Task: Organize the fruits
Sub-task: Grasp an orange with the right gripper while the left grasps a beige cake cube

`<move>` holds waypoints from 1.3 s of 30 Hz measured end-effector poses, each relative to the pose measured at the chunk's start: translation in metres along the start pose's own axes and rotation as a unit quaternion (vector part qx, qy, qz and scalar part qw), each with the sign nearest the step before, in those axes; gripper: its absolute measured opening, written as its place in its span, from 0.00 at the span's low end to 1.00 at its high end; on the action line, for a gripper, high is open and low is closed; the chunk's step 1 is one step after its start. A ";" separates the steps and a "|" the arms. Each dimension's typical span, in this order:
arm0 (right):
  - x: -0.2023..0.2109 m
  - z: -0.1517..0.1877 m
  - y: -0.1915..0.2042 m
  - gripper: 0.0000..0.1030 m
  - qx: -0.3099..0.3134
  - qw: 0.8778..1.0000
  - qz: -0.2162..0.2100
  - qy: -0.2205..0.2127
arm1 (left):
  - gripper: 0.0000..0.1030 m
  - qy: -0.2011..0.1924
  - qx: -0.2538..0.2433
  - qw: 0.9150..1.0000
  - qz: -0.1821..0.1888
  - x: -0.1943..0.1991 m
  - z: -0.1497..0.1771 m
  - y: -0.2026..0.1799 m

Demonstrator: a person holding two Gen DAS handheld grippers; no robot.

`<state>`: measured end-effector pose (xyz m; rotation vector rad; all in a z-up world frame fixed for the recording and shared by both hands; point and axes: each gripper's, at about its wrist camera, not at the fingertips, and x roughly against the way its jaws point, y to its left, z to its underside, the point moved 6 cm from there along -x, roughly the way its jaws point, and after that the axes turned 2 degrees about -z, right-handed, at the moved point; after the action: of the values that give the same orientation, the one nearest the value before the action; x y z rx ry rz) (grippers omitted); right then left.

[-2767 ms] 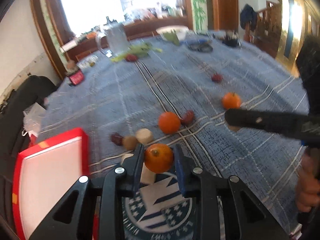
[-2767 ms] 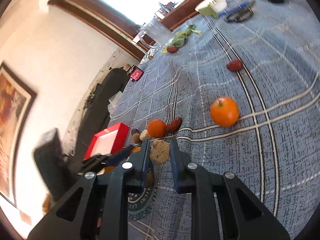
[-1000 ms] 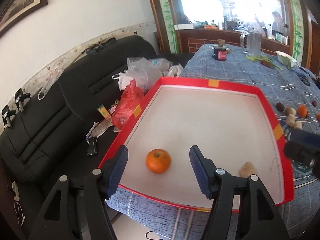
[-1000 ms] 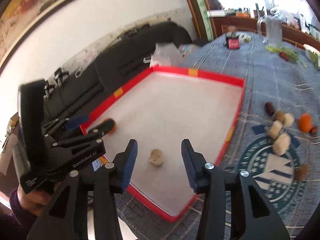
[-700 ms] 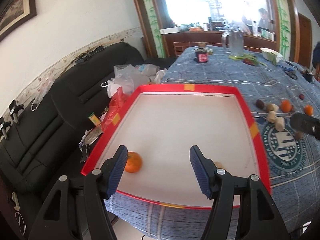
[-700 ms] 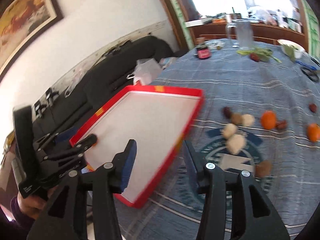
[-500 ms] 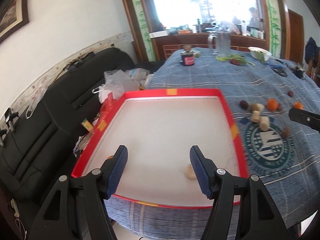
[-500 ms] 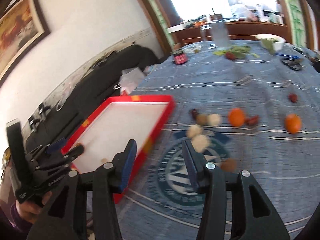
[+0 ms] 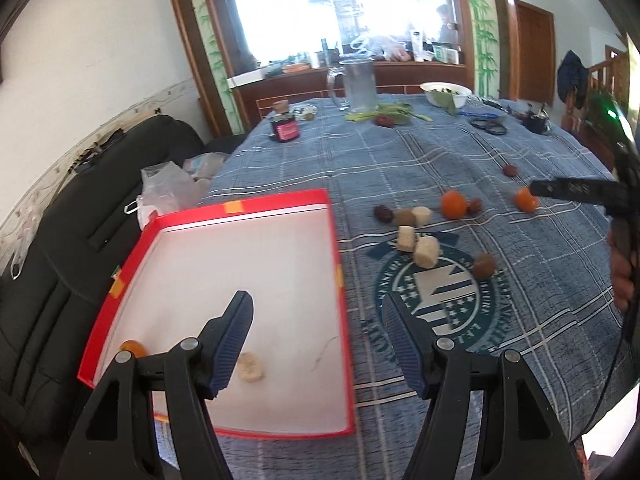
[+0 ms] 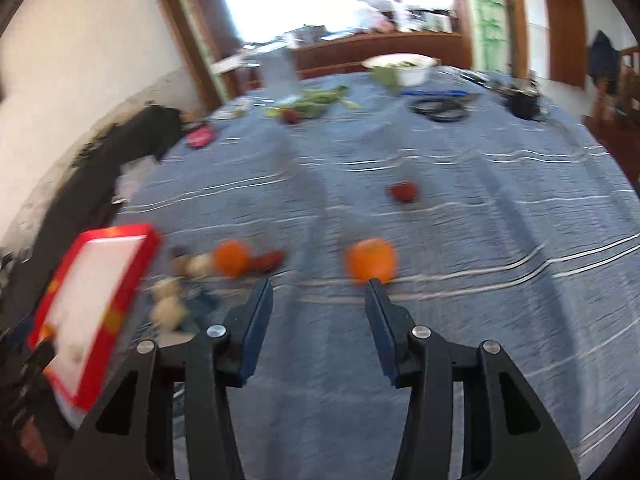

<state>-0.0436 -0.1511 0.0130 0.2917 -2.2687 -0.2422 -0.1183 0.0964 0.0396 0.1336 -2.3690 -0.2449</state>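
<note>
Blue checked cloth (image 9: 420,168) covers a big table, with a black sofa (image 9: 80,216) along the white wall at its left side.

From the left wrist view, the left gripper (image 9: 318,332) hangs over the near corner of a red tray (image 9: 336,248) with a white floor. Its jaws are opening and nothing is between them. Inside the tray, one small orange (image 9: 132,347) lies in the near left corner and a pale piece of fruit (image 9: 251,366) lies just beside the left finger. On the cloth right of the tray is a loose group: a dark red fruit (image 9: 383,213), several pale chunks (image 9: 416,236), a brown fruit (image 9: 484,266), an orange (image 9: 453,205) with a dark fruit touching it, and another orange (image 9: 525,199) further right. The right gripper (image 9: 572,190) comes in from the right edge, its tip just beside that far orange; a hand (image 9: 622,268) holds its handle. At the far end stand a glass jug (image 9: 358,84), a small dark jar (image 9: 285,128), green leaves (image 9: 390,112) and a white bowl (image 9: 446,94).

From the right wrist view, which is blurred, the right gripper (image 10: 318,320) has its jaws apart and holds nothing. An orange (image 10: 371,261) sits on the cloth just past its right fingertip. Another orange (image 10: 230,258) and pale chunks (image 10: 172,304) lie more to the left, the red tray (image 10: 120,292) at the left edge, and a red fruit (image 10: 403,193) lies alone further back.
</note>
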 end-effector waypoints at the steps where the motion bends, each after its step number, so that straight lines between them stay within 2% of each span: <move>1: -0.005 -0.005 -0.008 0.48 -0.006 1.000 0.013 0.004 | 0.65 0.003 -0.002 1.000 0.002 -0.002 -0.001 -0.004; 9: -0.046 -0.022 -0.027 0.49 -0.023 0.997 0.064 0.041 | 0.65 0.034 -0.010 0.999 0.023 -0.030 -0.012 -0.032; 13: -0.054 -0.017 -0.033 0.49 -0.041 0.997 0.046 0.037 | 0.65 0.052 -0.017 0.998 0.034 -0.049 -0.017 -0.049; 16: -0.056 -0.013 -0.032 0.47 -0.023 0.997 0.055 0.039 | 0.65 0.069 -0.017 0.997 0.039 -0.066 -0.019 -0.061; 20: -0.056 -0.011 -0.027 0.36 -0.002 0.998 0.061 0.032 | 0.65 0.088 -0.012 0.995 0.039 -0.087 -0.021 -0.071; 28: -0.057 -0.011 -0.023 0.36 -0.012 0.999 0.041 0.034 | 0.64 0.094 -0.021 0.994 0.055 -0.102 -0.028 -0.092; 31: -0.057 -0.012 -0.022 0.36 -0.019 0.999 0.029 0.036 | 0.53 0.099 -0.023 0.993 0.059 -0.108 -0.029 -0.098; 33: -0.055 -0.013 -0.022 0.36 -0.027 0.999 0.022 0.033 | 0.50 0.092 -0.023 0.994 0.058 -0.107 -0.030 -0.100; 35: -0.052 -0.015 -0.024 0.36 -0.035 0.999 0.017 0.028 | 0.38 0.090 -0.022 0.994 0.063 -0.106 -0.031 -0.103; 39: -0.047 -0.017 -0.026 0.36 -0.044 0.999 0.016 0.016 | 0.32 0.088 -0.017 0.994 0.065 -0.104 -0.030 -0.105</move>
<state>0.0033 -0.1636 -0.0165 0.2123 -2.2231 -0.3191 -0.0199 0.0067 -0.0309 -0.0144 -2.1861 -0.2028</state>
